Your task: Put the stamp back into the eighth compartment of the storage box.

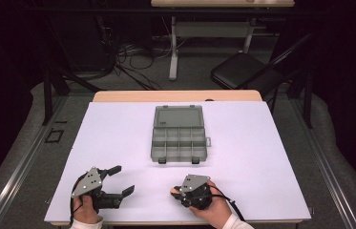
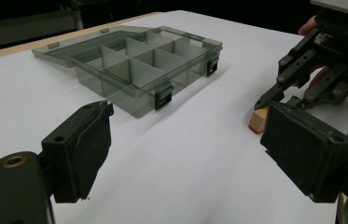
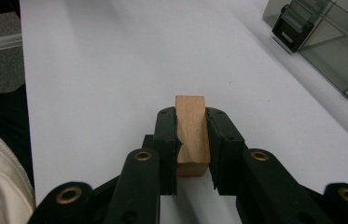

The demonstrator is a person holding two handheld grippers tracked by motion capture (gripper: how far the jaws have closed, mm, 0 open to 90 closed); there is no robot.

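The table (image 1: 118,138), covered in white, carries an open grey box (image 1: 179,134) near its middle, lid folded back toward the far edge, its tray split into small compartments. Both grippers sit at the near edge, well apart from the box.

The left gripper (image 1: 118,180) rests in the person's left hand (image 1: 87,207) with its fingers (image 2: 80,149) spread wide, nothing between them and nothing touching them.

The right gripper (image 1: 178,192), in the right hand (image 1: 216,210), has its fingers (image 3: 167,140) closed on a small wooden block (image 3: 191,133), one pad pressed to each long side. The block sits low, at the white surface.

From above, the block is barely a pale speck at the fingertips. The right gripper view shows it plainly: pale wood with a thin red edge at the near bottom, its long axis running along the fingers and pointing away from the hand, its far end sticking out past the fingertips. The left gripper view catches it from the side (image 2: 258,120), red base down at the table, and also shows the box's two black latches (image 2: 163,99) on the front wall.
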